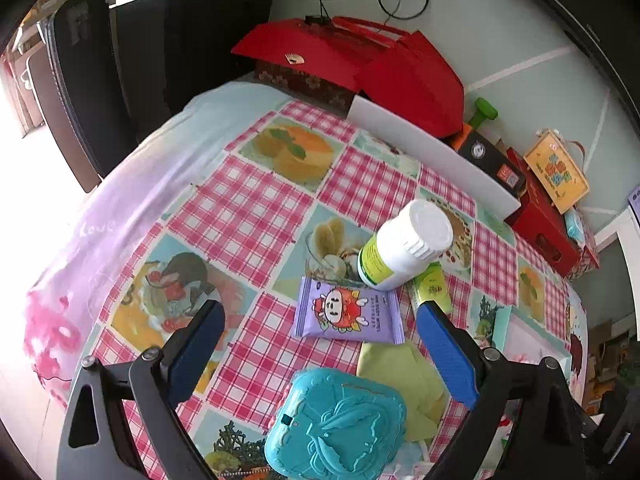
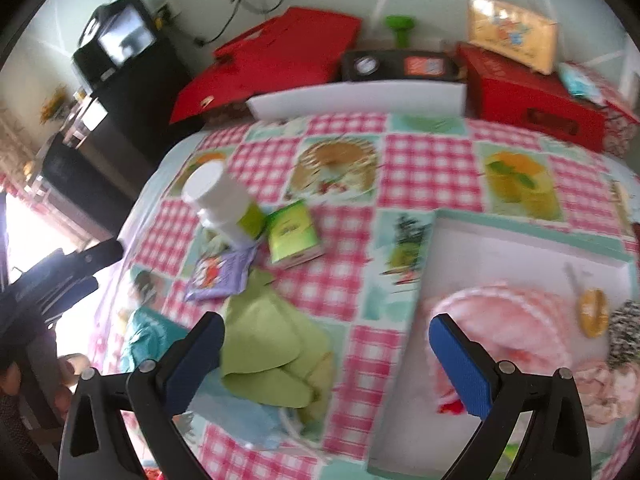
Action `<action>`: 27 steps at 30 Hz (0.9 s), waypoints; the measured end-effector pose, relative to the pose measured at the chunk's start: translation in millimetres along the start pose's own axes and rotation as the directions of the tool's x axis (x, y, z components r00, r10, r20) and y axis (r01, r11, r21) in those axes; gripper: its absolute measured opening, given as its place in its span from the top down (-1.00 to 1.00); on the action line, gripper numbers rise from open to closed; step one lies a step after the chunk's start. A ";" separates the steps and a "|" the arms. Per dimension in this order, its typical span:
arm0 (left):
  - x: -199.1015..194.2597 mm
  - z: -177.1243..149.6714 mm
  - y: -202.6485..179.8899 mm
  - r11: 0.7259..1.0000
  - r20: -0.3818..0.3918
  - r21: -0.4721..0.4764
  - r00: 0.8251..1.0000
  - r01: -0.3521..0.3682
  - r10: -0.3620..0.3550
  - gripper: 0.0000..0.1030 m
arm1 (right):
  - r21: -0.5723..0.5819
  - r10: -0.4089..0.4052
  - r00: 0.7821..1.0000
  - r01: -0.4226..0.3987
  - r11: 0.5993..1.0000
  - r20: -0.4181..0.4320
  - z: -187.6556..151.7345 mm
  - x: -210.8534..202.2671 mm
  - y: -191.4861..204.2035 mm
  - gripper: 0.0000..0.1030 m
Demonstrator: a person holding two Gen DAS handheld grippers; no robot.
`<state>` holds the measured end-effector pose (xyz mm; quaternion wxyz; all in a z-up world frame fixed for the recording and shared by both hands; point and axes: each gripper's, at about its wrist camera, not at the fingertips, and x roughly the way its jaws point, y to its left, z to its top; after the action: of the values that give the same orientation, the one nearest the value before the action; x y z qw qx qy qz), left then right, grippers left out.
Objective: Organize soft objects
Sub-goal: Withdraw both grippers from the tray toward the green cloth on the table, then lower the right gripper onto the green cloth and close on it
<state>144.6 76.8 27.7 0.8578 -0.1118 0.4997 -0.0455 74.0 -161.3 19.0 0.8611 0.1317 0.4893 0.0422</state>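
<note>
My left gripper (image 1: pixel 320 324) is open and empty above the checked tablecloth (image 1: pixel 256 208). Just beyond its tips lies a purple snack packet (image 1: pixel 347 312); a light green cloth (image 1: pixel 400 376) and a teal plastic case (image 1: pixel 336 428) lie between its fingers. My right gripper (image 2: pixel 326 340) is open and empty. The green cloth (image 2: pixel 268 344) lies by its left finger (image 2: pixel 192 364). To the right a white tray (image 2: pixel 520 236) holds a pink soft item (image 2: pixel 504 320) and a speckled soft item (image 2: pixel 626 336).
A white bottle (image 1: pixel 404 244) lies tilted on a green box (image 1: pixel 434 284); both show in the right view, bottle (image 2: pixel 220 200) and box (image 2: pixel 294 232). Red boxes (image 1: pixel 360 56), a white board (image 1: pixel 432 152) and a black box (image 1: pixel 492 160) line the far edge.
</note>
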 end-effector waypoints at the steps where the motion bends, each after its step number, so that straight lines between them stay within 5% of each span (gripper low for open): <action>1: 1.3 0.0 -0.1 1.000 -0.006 0.006 1.000 -0.002 0.002 -0.87 | -0.002 0.016 1.000 -0.016 1.000 -0.017 -1.3 5.4 2.3 -1.00; 14: 21.7 -4.7 1.3 0.999 -0.124 0.039 0.992 0.012 -0.007 -0.87 | -0.115 0.039 0.981 -0.062 0.991 -0.189 -19.7 53.5 23.0 -0.73; 27: 49.0 8.5 12.8 0.994 -0.264 0.009 0.959 0.108 -0.102 -0.87 | -0.153 -0.051 0.976 0.019 0.988 -0.209 -14.8 90.7 22.7 -0.54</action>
<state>175.8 81.2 -12.8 0.7815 -0.1214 0.6018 -0.1111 109.6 -118.5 -57.6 0.8118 0.0527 0.5764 0.0773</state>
